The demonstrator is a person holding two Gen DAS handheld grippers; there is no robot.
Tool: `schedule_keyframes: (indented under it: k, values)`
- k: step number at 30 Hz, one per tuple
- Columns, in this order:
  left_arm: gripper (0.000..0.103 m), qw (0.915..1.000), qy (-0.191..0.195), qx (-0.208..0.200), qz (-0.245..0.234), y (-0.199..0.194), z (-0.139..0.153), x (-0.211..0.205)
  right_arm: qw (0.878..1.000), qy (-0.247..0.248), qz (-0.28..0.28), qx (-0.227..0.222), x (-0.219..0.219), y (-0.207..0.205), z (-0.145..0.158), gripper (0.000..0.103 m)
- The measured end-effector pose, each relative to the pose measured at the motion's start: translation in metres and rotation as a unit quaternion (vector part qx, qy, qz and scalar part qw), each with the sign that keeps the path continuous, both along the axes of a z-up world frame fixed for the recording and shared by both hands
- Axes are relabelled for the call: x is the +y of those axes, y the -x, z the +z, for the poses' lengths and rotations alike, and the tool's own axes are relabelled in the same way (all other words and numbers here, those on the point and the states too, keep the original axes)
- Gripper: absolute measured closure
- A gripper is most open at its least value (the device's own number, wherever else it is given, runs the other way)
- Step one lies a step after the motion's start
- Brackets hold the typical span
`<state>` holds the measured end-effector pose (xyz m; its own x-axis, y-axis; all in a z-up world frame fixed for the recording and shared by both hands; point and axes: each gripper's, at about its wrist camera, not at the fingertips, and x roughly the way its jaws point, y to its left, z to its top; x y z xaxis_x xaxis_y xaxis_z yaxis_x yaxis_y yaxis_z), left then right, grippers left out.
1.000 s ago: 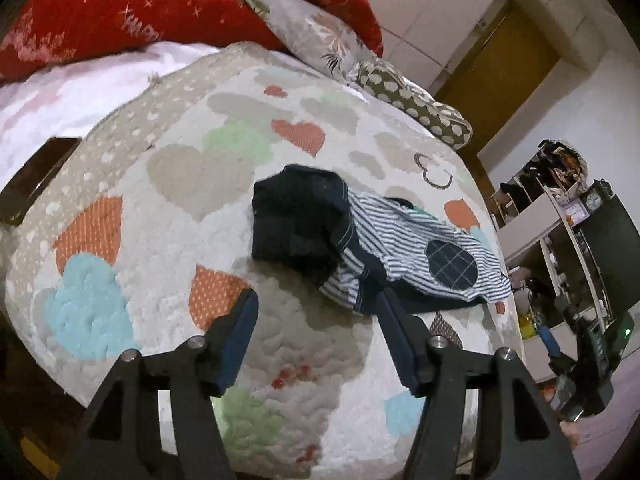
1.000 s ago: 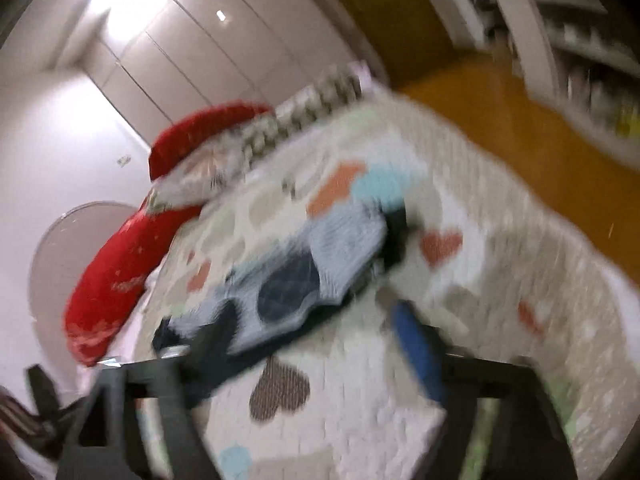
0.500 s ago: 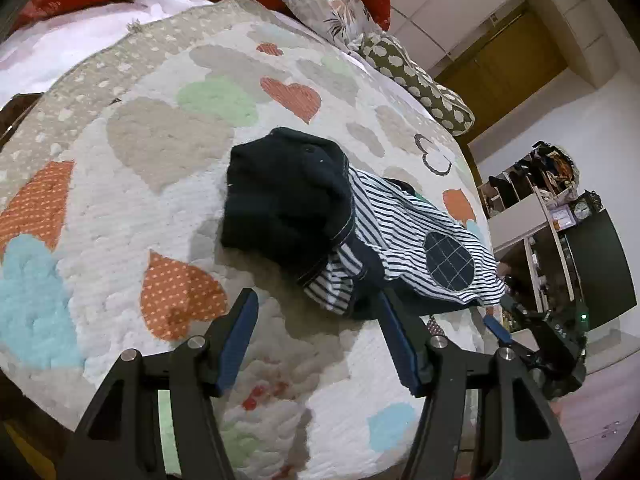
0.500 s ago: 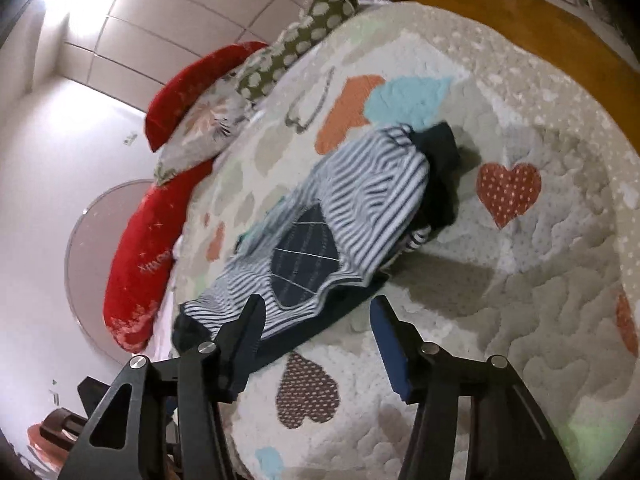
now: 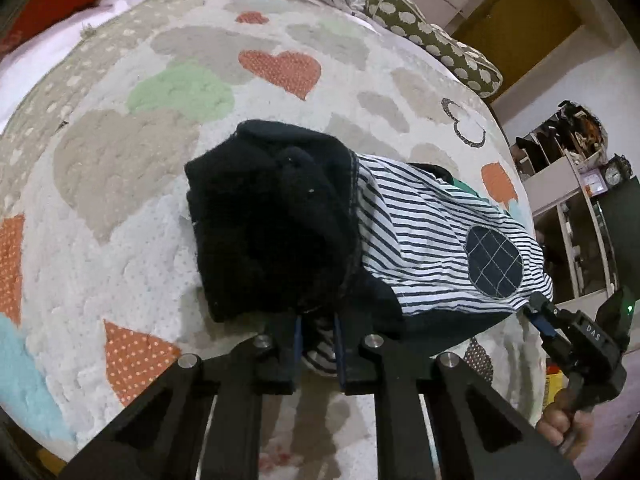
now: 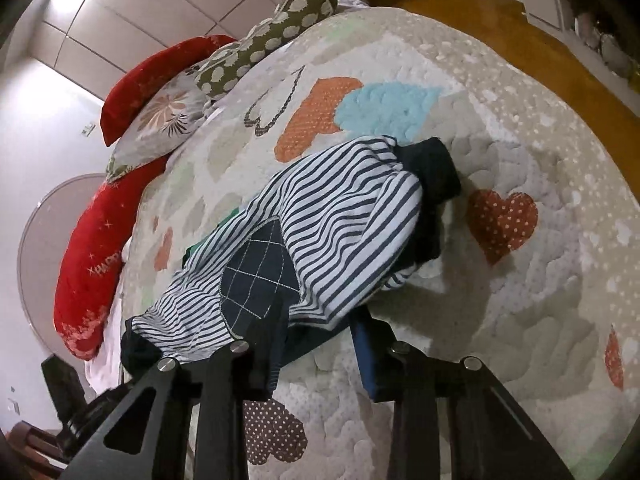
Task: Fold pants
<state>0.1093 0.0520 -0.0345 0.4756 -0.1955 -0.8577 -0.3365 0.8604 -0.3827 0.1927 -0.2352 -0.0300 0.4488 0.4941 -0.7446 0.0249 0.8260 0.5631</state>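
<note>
Pants (image 5: 432, 240) lie bunched on the bed's heart quilt (image 5: 180, 92), striped cloth with a dark checked patch (image 5: 494, 262) on top and a dark cuff (image 5: 272, 220) at the end nearest your left hand. Your left gripper (image 5: 316, 342) has its fingers clenched on the cloth's near edge, a bit of striped fabric pinched between them just under the cuff. Your right gripper (image 6: 318, 354) sits at the other end with its fingers spread wide; the left finger (image 6: 268, 344) touches the pants' hem below the patch, while the blue finger (image 6: 366, 360) rests on bare quilt beside it. Pillows (image 6: 256, 48) line the bed's far side.
</note>
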Motion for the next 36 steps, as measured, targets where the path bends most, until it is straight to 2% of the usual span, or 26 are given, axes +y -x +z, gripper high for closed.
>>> schedule_keyframes:
  k: [4, 8, 12, 15, 16, 19, 21, 25, 26, 28, 32, 34, 35, 36]
  values:
    - [0.091, 0.9999, 0.009, -0.006, 0.002, 0.003, 0.005, 0.003, 1.000, 0.007, 0.003, 0.003, 0.002, 0.001, 0.004, 0.068]
    - [0.091, 0.9996, 0.028, -0.007, 0.003, 0.005, 0.008, 0.008, 1.000, -0.012, 0.010, -0.002, 0.006, 0.001, 0.013, 0.067]
    - [0.091, 0.9982, 0.055, -0.015, 0.015, 0.015, 0.012, 0.015, 0.997, -0.069, 0.024, 0.001, 0.005, 0.004, 0.015, 0.067]
    - [0.091, 0.9954, 0.089, -0.029, 0.024, 0.031, 0.019, 0.016, 0.991, -0.125, 0.037, 0.026, 0.006, 0.004, 0.003, 0.067]
    - [0.088, 0.9946, 0.095, -0.038, 0.019, 0.037, 0.024, 0.012, 0.991, -0.127, 0.036, 0.033, 0.007, 0.005, 0.000, 0.067]
    - [0.062, 0.9932, 0.104, -0.053, 0.002, 0.045, 0.032, -0.001, 0.990, -0.128, 0.035, 0.043, 0.010, 0.009, -0.005, 0.067]
    - [0.060, 0.9910, 0.120, -0.058, -0.010, 0.042, 0.030, -0.008, 0.989, -0.141, 0.039, 0.040, 0.013, 0.014, -0.004, 0.067]
    - [0.060, 0.9860, 0.161, -0.043, -0.013, 0.032, 0.016, -0.017, 0.995, -0.093, 0.024, 0.039, 0.025, 0.005, -0.005, 0.064]
    - [0.059, 0.9853, 0.166, -0.040, -0.011, 0.030, 0.013, -0.018, 0.996, -0.076, 0.018, 0.042, 0.026, 0.000, -0.006, 0.059]
    - [0.058, 0.9864, 0.161, -0.034, -0.001, 0.026, 0.009, -0.019, 0.998, -0.040, -0.007, 0.048, 0.027, -0.010, -0.011, 0.054]
    - [0.057, 0.9864, 0.162, -0.022, 0.013, 0.011, 0.001, -0.019, 0.998, -0.027, -0.020, 0.053, 0.029, -0.025, -0.019, 0.053]
    - [0.057, 0.9869, 0.160, -0.015, 0.016, 0.004, -0.002, -0.020, 0.999, -0.003, -0.008, 0.040, 0.033, -0.027, -0.012, 0.064]
    - [0.057, 0.9870, 0.159, -0.014, 0.016, 0.001, -0.003, -0.021, 1.000, 0.004, -0.001, 0.028, 0.035, -0.027, -0.008, 0.083]
    - [0.057, 0.9875, 0.157, -0.014, 0.015, -0.004, -0.004, -0.023, 1.000, 0.010, 0.007, 0.015, 0.036, -0.026, -0.002, 0.090]
